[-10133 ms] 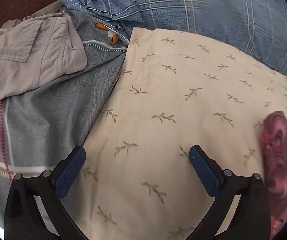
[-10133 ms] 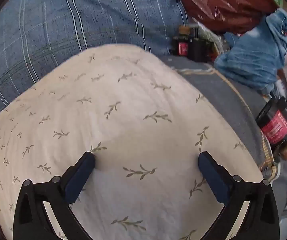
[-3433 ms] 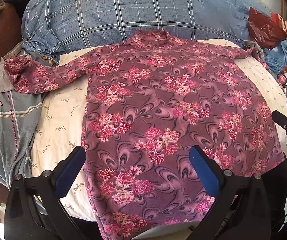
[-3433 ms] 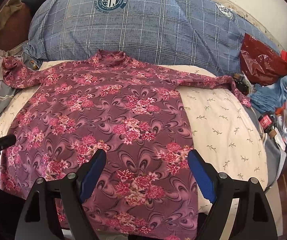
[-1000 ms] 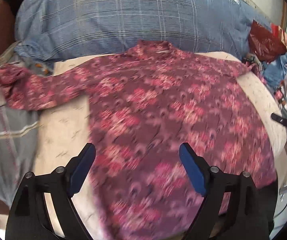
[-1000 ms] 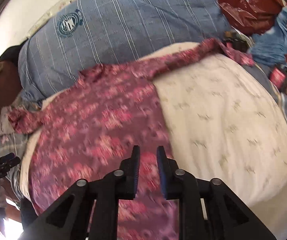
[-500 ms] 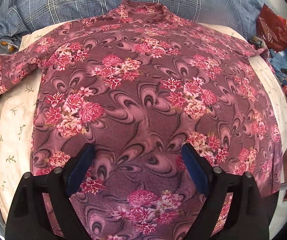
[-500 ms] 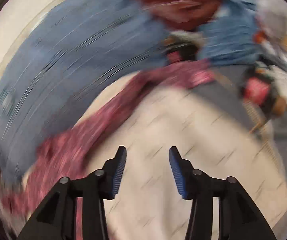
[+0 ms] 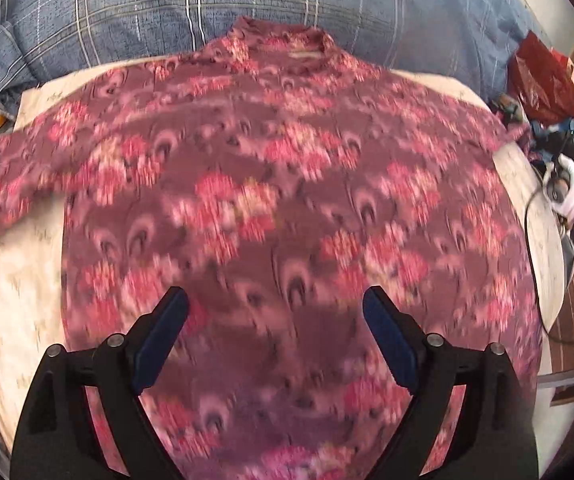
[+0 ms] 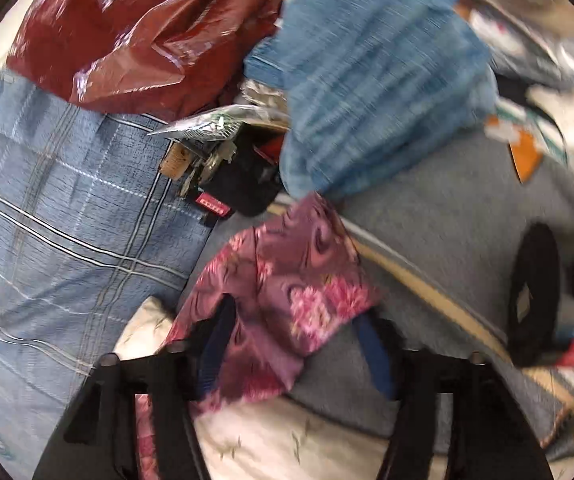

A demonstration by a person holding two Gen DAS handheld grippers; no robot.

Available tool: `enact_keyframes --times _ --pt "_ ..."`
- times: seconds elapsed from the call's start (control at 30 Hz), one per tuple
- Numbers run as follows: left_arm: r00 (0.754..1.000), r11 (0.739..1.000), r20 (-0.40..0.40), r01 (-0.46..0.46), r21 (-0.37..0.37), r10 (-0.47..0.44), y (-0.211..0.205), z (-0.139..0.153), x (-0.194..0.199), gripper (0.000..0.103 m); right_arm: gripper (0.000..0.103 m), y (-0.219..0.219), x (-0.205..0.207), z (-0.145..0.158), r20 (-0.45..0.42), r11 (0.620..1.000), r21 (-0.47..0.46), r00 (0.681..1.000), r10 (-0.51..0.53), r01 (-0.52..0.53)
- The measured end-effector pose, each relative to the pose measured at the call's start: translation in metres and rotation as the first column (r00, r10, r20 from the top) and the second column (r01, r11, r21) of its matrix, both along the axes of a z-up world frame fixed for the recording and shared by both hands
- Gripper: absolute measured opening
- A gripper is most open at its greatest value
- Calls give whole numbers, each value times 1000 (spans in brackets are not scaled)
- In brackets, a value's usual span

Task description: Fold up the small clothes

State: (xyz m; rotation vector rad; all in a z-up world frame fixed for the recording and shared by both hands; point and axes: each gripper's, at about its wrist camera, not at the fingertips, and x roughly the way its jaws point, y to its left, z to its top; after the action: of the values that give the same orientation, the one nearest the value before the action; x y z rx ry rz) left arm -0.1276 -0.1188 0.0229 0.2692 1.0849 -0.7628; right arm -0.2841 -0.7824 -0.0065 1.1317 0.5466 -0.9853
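Note:
A maroon long-sleeved shirt with pink flowers (image 9: 287, 184) lies spread flat on a cream leaf-print pillow (image 9: 19, 292), collar at the far side. My left gripper (image 9: 275, 332) is open and empty above the shirt's lower middle. In the right wrist view the end of the shirt's right sleeve (image 10: 287, 288) lies between the open fingers of my right gripper (image 10: 295, 356); the jaws stand on either side of the cuff, apart from each other. The view is blurred.
A blue plaid cushion (image 9: 287, 0) lies behind the shirt. A red plastic bag (image 10: 147, 32), a blue cloth bundle (image 10: 375, 92), a black pouch with keys (image 10: 239, 176) and a black jar lid (image 10: 535, 292) crowd the sleeve end on a grey blanket (image 10: 439, 216).
My right gripper has swung right and forward to the sleeve end and has opened wider around the cuff. My left gripper has shifted slightly over the shirt and stays open.

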Motion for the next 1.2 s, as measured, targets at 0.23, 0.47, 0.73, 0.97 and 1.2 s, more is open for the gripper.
enact_keyframes --times 0.23,0.47,0.73,0.97,1.2 --pt "998 988 -50 -52 -143 45 -4 2 54 90 7 32 16 82 -12 940 -309 989 147 -144" --pt "996 985 -42 -81 -152 76 1 -17 70 90 7 117 67 147 -81 822 -446 931 356 -353" --pt "997 993 16 -69 -91 70 -8 -14 71 90 7 267 131 159 -78 640 -464 748 659 -613" --pt "990 972 -37 -143 -186 138 21 1 89 90 7 393 169 120 -38 470 -374 520 853 -799" --pt "978 958 -157 -170 -232 136 30 -7 102 90 15 475 158 47 15 314 -128 314 949 -941"
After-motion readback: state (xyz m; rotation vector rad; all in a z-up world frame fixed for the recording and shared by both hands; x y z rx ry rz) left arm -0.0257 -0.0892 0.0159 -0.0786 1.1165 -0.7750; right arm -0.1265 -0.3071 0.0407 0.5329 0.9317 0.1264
